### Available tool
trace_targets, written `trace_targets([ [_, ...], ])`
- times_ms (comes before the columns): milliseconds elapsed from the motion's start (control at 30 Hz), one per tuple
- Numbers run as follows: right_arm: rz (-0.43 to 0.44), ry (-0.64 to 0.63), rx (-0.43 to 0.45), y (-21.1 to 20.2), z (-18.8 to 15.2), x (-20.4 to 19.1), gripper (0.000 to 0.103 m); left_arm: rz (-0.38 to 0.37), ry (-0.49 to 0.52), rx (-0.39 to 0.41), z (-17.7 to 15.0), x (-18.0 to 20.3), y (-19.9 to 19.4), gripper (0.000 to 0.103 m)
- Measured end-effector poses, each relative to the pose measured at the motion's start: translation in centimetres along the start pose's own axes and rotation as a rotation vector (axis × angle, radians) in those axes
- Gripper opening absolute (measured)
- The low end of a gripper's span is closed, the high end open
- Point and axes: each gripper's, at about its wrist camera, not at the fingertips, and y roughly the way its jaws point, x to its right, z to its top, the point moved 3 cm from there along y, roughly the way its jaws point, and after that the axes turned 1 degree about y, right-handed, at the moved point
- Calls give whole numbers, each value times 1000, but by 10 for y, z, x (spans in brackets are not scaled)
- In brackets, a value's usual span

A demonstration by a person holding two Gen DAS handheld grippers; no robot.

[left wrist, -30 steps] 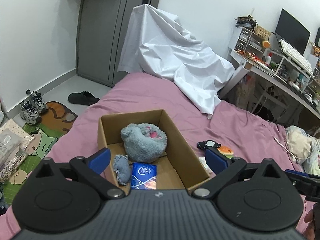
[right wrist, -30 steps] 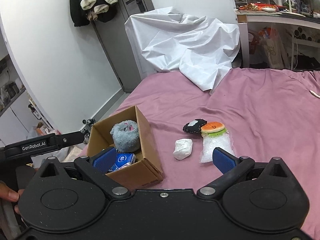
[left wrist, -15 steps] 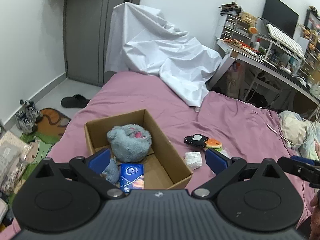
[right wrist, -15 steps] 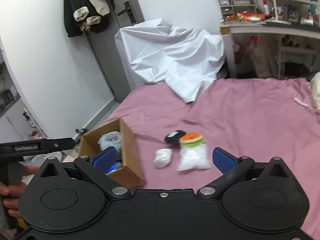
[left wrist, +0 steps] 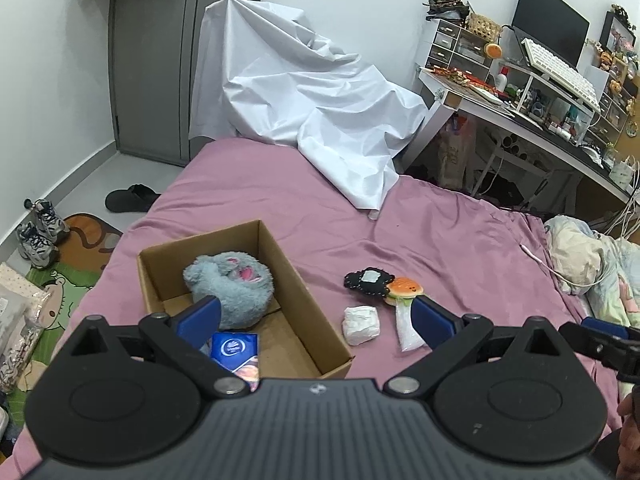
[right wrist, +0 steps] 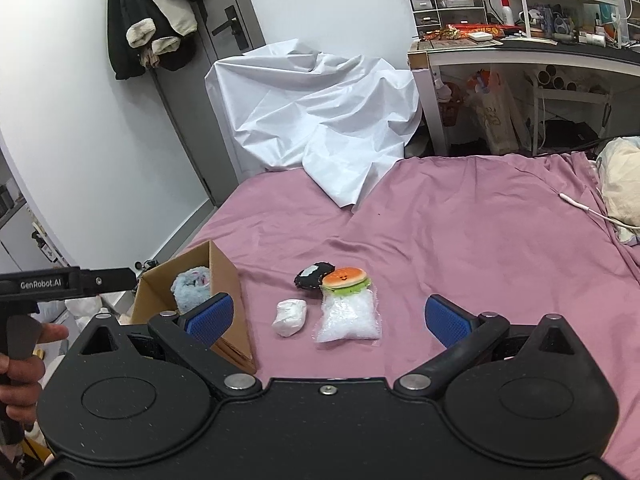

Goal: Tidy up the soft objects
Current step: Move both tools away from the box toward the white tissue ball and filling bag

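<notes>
An open cardboard box (left wrist: 296, 292) (right wrist: 224, 276) sits on the pink bed. It holds a grey plush (left wrist: 232, 288) (right wrist: 192, 286) and a blue tissue pack (left wrist: 236, 354). To its right lie a white soft lump (left wrist: 361, 319) (right wrist: 290, 317), a black plush (left wrist: 368, 280) (right wrist: 313, 274), a burger toy (left wrist: 404, 289) (right wrist: 345, 278) and a clear bag of white filling (left wrist: 406, 326) (right wrist: 349, 316). My left gripper (left wrist: 316, 318) is open and empty above the box's near end. My right gripper (right wrist: 327, 318) is open and empty, just short of the loose items.
A crumpled white sheet (left wrist: 312, 108) (right wrist: 320, 120) covers the bed's far end. A cluttered desk (left wrist: 520, 112) (right wrist: 520, 48) stands at the right. Bedding (left wrist: 592, 260) lies at the bed's right edge. Shoes (left wrist: 38, 232) and a mat are on the floor at left.
Both grippers pulled back and swung right. The loose items now lie between the right gripper's fingers, and the box has shifted left in both views. Both stayed open.
</notes>
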Motion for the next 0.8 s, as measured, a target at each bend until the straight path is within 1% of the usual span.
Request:
trace_targets([
  [133,-14,-2,-7,1,1,7,103,-8,6,-9,3,6,6,100],
  [467,-25,38,15,6,0,28,103,-47,33,-25,5,23,24,100],
  [800,-36,55,13,22,-5,45,103,-90,65,-44,6,40,50,100],
])
